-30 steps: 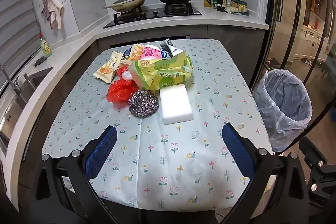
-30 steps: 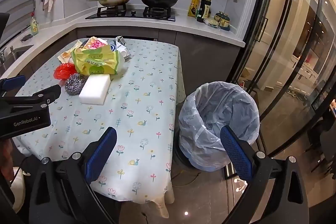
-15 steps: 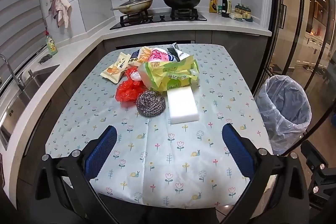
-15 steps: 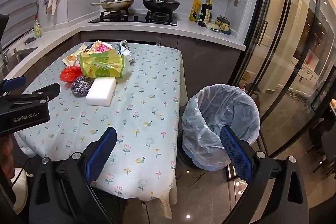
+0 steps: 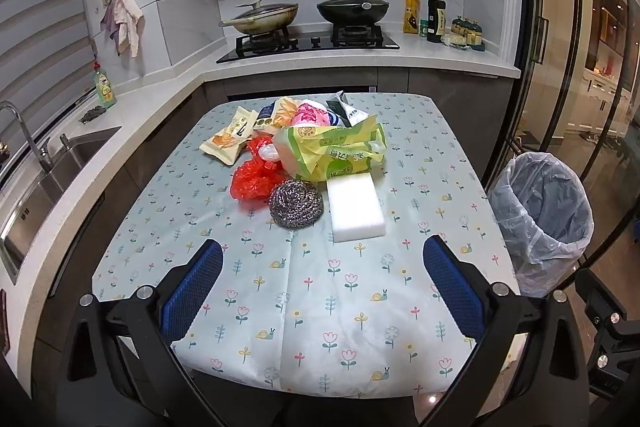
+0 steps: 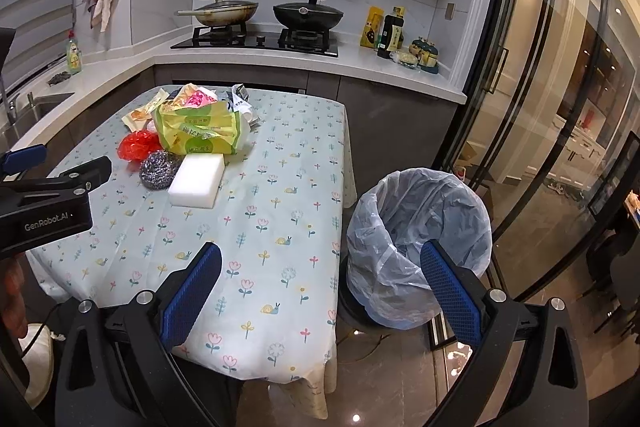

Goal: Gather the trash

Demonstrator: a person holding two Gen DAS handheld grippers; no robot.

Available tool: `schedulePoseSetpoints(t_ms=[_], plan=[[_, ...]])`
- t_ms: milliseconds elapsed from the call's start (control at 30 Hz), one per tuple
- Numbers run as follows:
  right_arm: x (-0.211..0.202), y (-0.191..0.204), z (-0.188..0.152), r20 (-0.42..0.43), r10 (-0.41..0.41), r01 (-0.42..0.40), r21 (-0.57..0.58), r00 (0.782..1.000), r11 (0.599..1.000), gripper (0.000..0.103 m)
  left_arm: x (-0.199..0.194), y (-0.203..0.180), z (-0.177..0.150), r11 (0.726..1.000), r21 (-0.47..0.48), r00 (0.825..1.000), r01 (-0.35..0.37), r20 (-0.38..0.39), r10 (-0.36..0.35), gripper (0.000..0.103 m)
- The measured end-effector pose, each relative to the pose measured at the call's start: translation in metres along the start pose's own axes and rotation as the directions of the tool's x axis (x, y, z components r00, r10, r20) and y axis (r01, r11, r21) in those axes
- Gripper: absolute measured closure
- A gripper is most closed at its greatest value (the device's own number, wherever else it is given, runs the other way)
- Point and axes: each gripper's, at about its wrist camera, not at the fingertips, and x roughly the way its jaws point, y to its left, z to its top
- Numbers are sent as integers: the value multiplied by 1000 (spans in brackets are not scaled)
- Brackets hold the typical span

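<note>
So there's a table (image 5: 352, 307) with a flowery cloth, and the trash sits in one heap toward its far end. The bin (image 6: 416, 243) with a clear liner stands on the floor off the table's right edge, about 3 o'clock from the heap — nothing inside it that I can make out. In the pile, a big yellow-green bag (image 5: 336, 153) is in the middle, with a white sponge block (image 5: 356, 207) touching it at 6 o'clock, a red plastic bag (image 5: 256, 175) at 8, and a steel scourer (image 5: 296, 203) just left of the sponge. Snack wrappers (image 5: 230, 141) lie behind.

Left gripper (image 5: 322, 291) and right gripper (image 6: 320, 291) — both spread wide, holding nothing. Only the right wrist view shows into the bin and catches the left gripper's body at 9 o'clock.
</note>
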Motion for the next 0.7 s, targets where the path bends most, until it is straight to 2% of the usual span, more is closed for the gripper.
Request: schedulePoseSetpoints(t_ms=[700], plan=[[-2, 9, 4, 5, 10, -10, -23, 1000, 1000, 7, 0, 7, -1, 1000, -14, 1000, -1, 0, 1, 7]])
